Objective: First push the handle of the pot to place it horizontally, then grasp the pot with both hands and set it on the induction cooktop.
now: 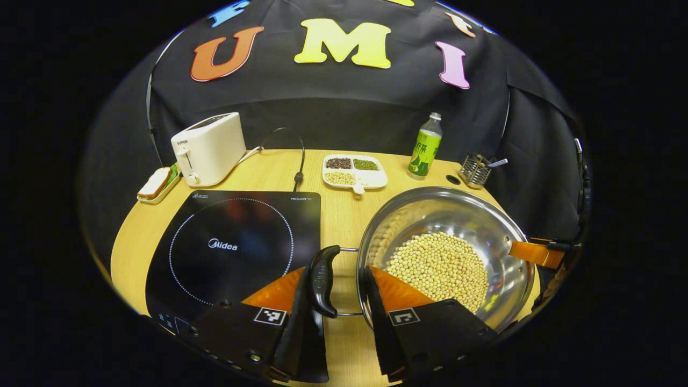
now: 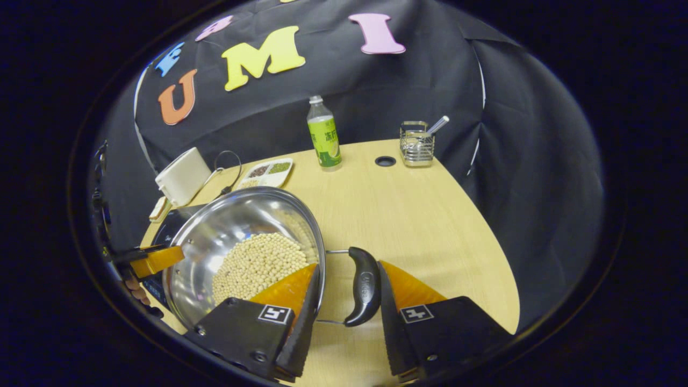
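Jaws of both my grippers stand partly open, each straddling 1 of the pot's 2 side handles without pressing on it. In the left gripper view my left gripper (image 1: 344, 298) has the black left handle (image 1: 324, 280) just inside its left finger, while its right finger reaches over the rim above the beans. In the right gripper view my right gripper (image 2: 346, 293) has the black right handle (image 2: 364, 286) beside its right finger, and its left finger lies at the rim.

The steel pot (image 1: 457, 215) sits on the wooden worktop (image 2: 419, 215), holding pale soybeans (image 1: 438, 266). In the left gripper view the black induction cooktop (image 1: 231, 247) lies just beside the pot at 9 o'clock, apart from it. Beyond the cooktop, at 11 o'clock, stands a white toaster (image 1: 208, 148) with a small plate of bread (image 1: 156, 184) to its left. At 12 o'clock is a divided dish of beans (image 1: 353, 171), then a green bottle (image 1: 425, 145), and at 1 o'clock a wire holder (image 1: 475, 169).
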The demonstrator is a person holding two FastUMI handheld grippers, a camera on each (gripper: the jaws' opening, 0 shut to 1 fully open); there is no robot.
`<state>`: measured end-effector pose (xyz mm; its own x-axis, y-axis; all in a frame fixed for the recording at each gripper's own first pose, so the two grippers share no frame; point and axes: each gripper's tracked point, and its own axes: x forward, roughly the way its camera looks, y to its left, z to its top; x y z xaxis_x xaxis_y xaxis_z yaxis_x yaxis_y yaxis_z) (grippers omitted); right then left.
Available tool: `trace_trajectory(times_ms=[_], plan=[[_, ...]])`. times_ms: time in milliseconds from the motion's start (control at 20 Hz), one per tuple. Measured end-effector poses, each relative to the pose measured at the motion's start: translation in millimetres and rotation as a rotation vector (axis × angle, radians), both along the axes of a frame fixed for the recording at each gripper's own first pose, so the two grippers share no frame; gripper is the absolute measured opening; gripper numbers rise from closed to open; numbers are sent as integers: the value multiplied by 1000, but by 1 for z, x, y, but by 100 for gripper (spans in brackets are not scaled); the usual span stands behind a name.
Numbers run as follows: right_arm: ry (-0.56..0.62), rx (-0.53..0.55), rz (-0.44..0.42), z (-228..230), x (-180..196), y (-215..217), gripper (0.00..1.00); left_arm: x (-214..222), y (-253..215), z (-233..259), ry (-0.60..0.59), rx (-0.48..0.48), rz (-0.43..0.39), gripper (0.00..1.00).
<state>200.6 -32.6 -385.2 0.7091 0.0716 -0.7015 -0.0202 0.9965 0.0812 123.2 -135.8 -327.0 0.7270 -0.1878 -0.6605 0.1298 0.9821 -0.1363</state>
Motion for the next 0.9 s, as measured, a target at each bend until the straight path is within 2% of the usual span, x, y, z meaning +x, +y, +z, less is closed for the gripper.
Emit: trace_trajectory(times_ms=[350,600,900], plan=[[-70,-2,27,2,-5,-1,58,-23,18,54,-89,-19,14,54],[-59,5,62,2,-1,1,58,-29,53,84,-140,-8,55,54],[-113,12,104,11,3,5,58,-24,99,120,-187,-5,100,54]])
